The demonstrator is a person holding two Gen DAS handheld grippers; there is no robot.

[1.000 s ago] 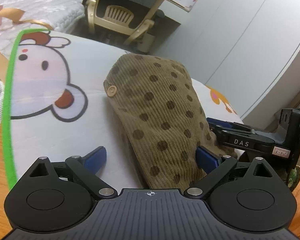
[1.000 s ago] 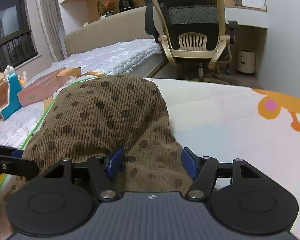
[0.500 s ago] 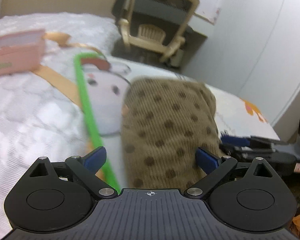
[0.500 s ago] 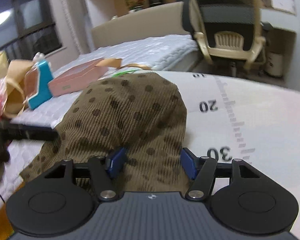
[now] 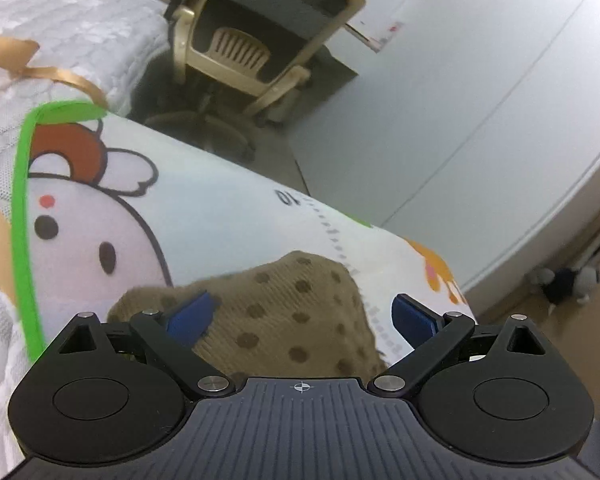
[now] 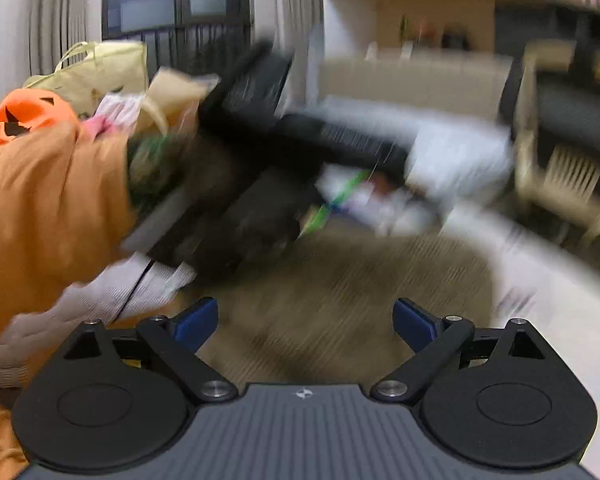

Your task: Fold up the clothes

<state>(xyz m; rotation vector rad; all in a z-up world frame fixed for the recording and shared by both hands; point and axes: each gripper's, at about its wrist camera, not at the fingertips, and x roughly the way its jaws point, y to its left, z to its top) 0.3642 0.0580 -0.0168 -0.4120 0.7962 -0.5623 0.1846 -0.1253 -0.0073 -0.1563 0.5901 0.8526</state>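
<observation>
Pulling back from the brown dotted corduroy garment (image 5: 284, 316), the left gripper (image 5: 300, 316) and right gripper (image 6: 304, 320) both have their blue fingers spread and released, whereas a second ago the right pair sat closer together over the cloth. The garment lies as a compact bundle on the cartoon-print mat (image 5: 204, 216), low in the left wrist frame, which suggests this fold is finished. The right wrist view is heavily smeared; an orange sleeve (image 6: 40, 200) fills its left side.

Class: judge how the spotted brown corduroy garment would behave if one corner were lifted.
The garment would likely flop and drape, since it already lies rumpled on the mat. Its ribbed cloth probably grips rather than slips. It seems light, being small.
</observation>
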